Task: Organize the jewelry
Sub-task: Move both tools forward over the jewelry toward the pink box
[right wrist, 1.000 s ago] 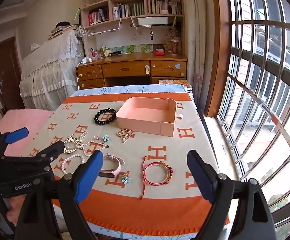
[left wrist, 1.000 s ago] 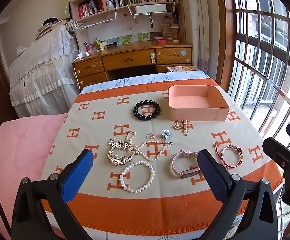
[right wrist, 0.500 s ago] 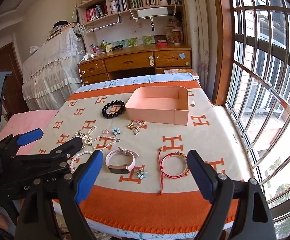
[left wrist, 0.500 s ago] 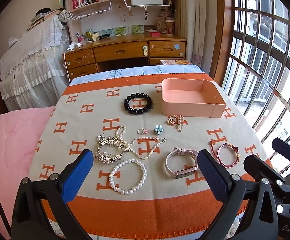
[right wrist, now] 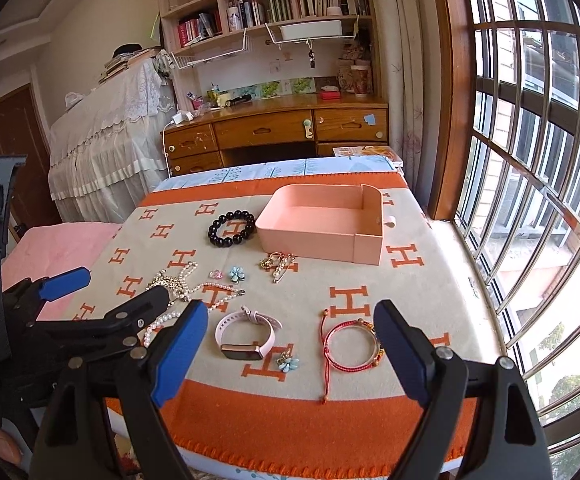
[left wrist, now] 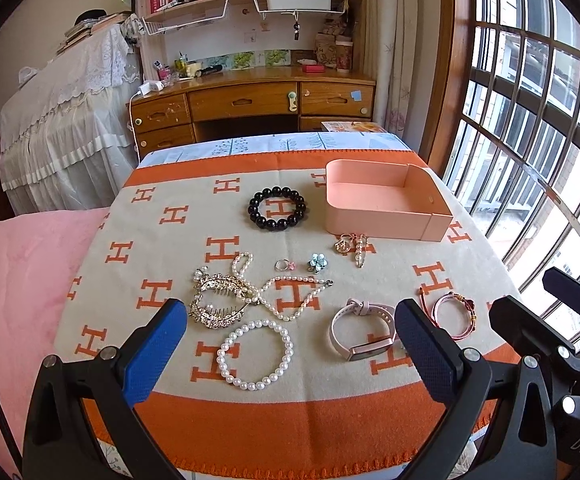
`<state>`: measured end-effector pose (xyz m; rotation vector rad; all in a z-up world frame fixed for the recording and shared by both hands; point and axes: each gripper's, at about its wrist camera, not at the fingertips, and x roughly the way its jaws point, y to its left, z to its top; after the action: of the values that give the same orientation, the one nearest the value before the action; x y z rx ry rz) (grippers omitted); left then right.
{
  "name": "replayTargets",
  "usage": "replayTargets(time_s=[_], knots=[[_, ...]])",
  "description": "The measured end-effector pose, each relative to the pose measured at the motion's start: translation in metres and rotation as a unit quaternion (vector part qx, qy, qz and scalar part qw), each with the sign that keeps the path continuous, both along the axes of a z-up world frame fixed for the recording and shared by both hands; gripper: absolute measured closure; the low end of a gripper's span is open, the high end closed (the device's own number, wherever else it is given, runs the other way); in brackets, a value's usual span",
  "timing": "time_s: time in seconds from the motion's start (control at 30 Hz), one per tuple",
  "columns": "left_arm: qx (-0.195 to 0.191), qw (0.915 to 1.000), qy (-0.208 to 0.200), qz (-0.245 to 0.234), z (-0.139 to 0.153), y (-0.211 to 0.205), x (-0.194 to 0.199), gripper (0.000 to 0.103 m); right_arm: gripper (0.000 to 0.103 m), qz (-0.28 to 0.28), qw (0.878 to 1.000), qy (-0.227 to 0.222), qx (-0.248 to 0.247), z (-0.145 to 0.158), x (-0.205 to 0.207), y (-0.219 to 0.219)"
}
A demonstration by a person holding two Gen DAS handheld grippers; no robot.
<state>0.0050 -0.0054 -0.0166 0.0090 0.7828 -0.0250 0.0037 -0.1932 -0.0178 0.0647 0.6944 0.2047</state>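
The jewelry lies spread on a bench under an orange-bordered cream blanket (left wrist: pixel 249 420) printed with H marks. One pink tray (left wrist: pixel 386 204) sits at about 1 o'clock of the spread, nothing visible inside it. Counted: one black bead bracelet (left wrist: pixel 277 209) at 12 o'clock, just left of the tray; one pearl bracelet (left wrist: pixel 255 354) at 6 o'clock; one pearl necklace (left wrist: pixel 285 292) at the centre, touching one rhinestone hair comb (left wrist: pixel 217 298) at 9 o'clock; one pink watch (right wrist: pixel 247 334) and one red cord bracelet (right wrist: pixel 350 344) at 4 o'clock; two blue flower pieces (right wrist: pixel 235 273), one by the centre and one beside the watch; one small ring (left wrist: pixel 283 266); and one gold charm cluster (left wrist: pixel 350 245) touching the tray's front wall.

The left hand-held gripper (left wrist: pixel 290 344) hangs over the near edge, released, jaws wide apart. The right hand-held gripper (right wrist: pixel 290 340) does likewise, gaping and grasping nothing.

Beyond stand one wooden desk (left wrist: pixel 249 100), bookshelves (right wrist: pixel 273 4), a lace-draped piece (left wrist: pixel 61 120) at 10 o'clock, and a barred window (right wrist: pixel 530 160) at 3 o'clock.
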Motion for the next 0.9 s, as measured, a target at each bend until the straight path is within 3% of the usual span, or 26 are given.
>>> replayTargets(time_s=[0.37,0.9], knots=[[-0.001,1.0,0.007,0.002,-0.001,0.005,-0.004,0.001,0.029,0.015,1.0,-0.004,-0.008,0.003,-0.005,0.01],[-0.006,0.9999,-0.008,0.013,0.0,0.018,-0.004,0.001,0.03,0.03,1.0,-0.001,0.008,-0.002,0.008,0.014]])
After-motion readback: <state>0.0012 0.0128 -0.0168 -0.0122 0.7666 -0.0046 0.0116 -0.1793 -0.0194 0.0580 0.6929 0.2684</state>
